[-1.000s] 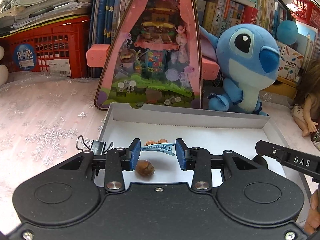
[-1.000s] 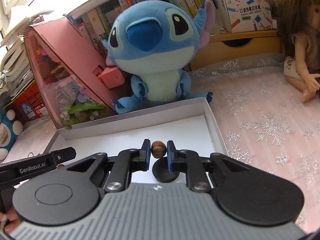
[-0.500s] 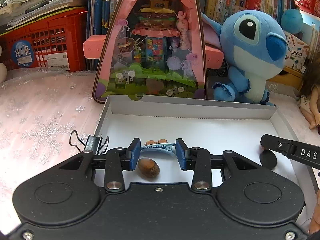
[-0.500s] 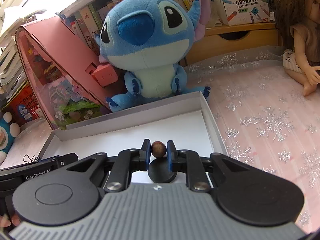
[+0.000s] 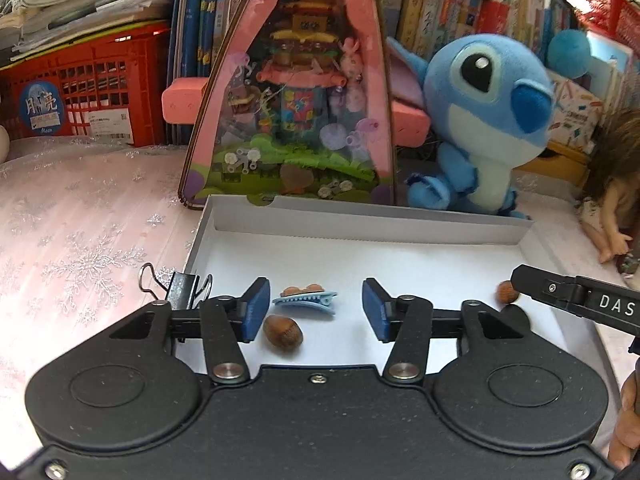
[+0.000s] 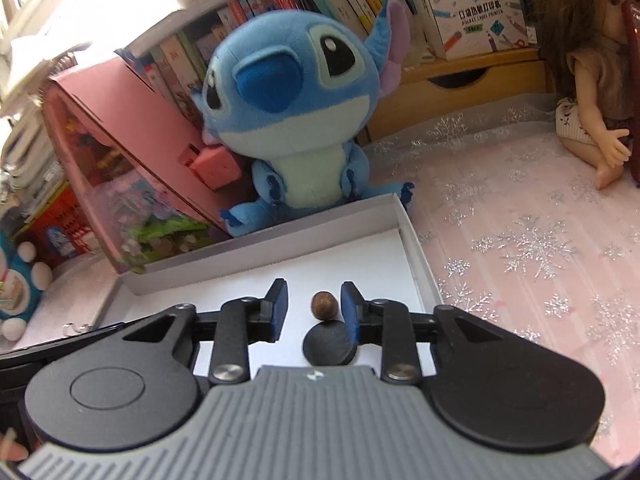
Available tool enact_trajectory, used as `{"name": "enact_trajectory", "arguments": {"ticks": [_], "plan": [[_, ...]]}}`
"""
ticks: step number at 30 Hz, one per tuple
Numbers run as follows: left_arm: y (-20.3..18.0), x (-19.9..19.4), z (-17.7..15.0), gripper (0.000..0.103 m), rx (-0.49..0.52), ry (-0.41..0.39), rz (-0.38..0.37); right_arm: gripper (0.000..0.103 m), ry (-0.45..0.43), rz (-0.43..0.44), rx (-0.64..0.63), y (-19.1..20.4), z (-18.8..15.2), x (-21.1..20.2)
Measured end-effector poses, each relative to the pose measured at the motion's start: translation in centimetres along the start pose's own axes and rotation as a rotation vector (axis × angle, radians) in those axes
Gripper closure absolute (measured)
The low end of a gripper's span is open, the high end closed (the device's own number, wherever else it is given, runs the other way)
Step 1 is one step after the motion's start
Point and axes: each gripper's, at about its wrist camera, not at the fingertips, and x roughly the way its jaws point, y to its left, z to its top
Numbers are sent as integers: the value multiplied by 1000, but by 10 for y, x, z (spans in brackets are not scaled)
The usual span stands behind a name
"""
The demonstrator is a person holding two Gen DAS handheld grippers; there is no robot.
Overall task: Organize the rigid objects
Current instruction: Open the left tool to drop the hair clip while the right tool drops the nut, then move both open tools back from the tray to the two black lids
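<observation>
A shallow white box [image 5: 372, 222] [image 6: 264, 252] lies on the pink cloth. Inside it my left gripper [image 5: 316, 307] hangs with its jaws opening; a blue hair clip [image 5: 306, 302] lies between the pads untouched, and a brown nut [image 5: 282, 331] rests by the left pad. In the right wrist view my right gripper [image 6: 312, 307] also has its jaws opening. A small round brown nut [image 6: 324, 302] sits free on the box floor between them, just beyond a black disc [image 6: 329, 343]. That same nut [image 5: 506, 292] shows beside the other gripper's finger in the left wrist view.
A black binder clip [image 5: 180, 286] lies at the box's left edge. Behind the box stand a pink toy display box [image 5: 296, 92], a blue plush [image 5: 484, 120] [image 6: 296, 112], a red crate [image 5: 92, 88] and bookshelves. A doll [image 6: 588, 80] sits at the right.
Both grippers' jaws have spread wider. The right gripper has let go of the small round nut, which now lies free between its pads.
</observation>
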Motion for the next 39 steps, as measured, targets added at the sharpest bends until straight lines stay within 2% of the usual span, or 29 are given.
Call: {"name": "enact_trajectory", "arguments": {"ticks": [3,5,12,20,26,39], "plan": [[-2,-13,-2,40,3,-26,-6,50,-18,7,-33,1,-2,-15],[-3,-22,-5,36,3,-42,-9,48,-23,12,-53,1,-5,-24],[-10,-57,-21,30,38,-62,-21,39,-61,30,-127,4,-21,-60],[-15,-97,-48,28,68,-86,-54,27,-97,56,-212,8,-42,-99],[-15,-122,-71,27,99,-94,-81,21,-114,79,-277,11,-62,-126],[-14,-160,-125,26,168,-91,-136,18,-105,118,-355,13,-114,-164]]}}
